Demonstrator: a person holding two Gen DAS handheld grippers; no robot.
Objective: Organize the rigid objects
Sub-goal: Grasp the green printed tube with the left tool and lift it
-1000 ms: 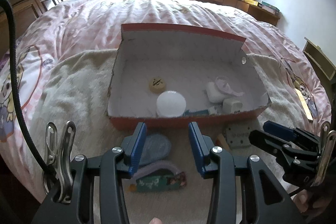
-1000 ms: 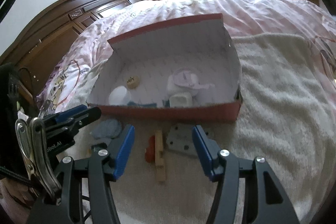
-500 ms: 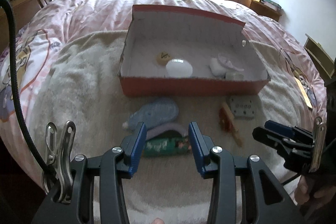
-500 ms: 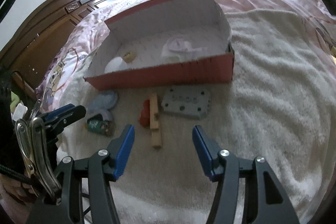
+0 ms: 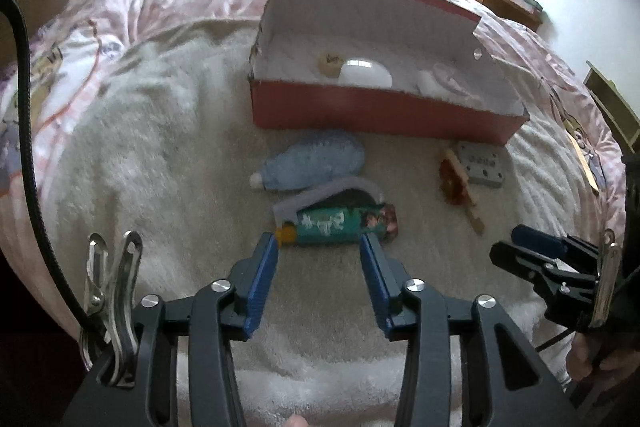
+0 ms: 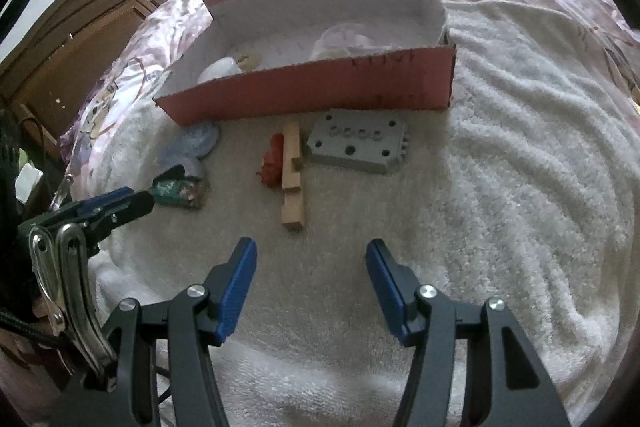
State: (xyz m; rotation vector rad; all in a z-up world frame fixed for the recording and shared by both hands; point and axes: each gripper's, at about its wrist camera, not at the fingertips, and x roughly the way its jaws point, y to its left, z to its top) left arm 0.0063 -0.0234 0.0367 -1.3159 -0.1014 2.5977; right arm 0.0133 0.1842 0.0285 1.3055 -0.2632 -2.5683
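**Two open grippers, nothing picked up yet**

Both grippers hover over the white blanket (image 6: 520, 155) with nothing between their pads. The left gripper (image 5: 319, 259) is widening its jaws just short of the green tube (image 5: 340, 223), which lies across its path with a lilac curved piece leaning on it. A grip there could drag that piece along, or the round tube could roll off on the soft pile. The right gripper (image 6: 311, 267) stands partly open, empty, near the wooden stick (image 6: 293, 179); the red toy (image 6: 273, 163) touching it may snag. Further off lie the grey block (image 6: 358, 147) and blue bottle (image 5: 316, 165), then the red box (image 5: 380, 111).
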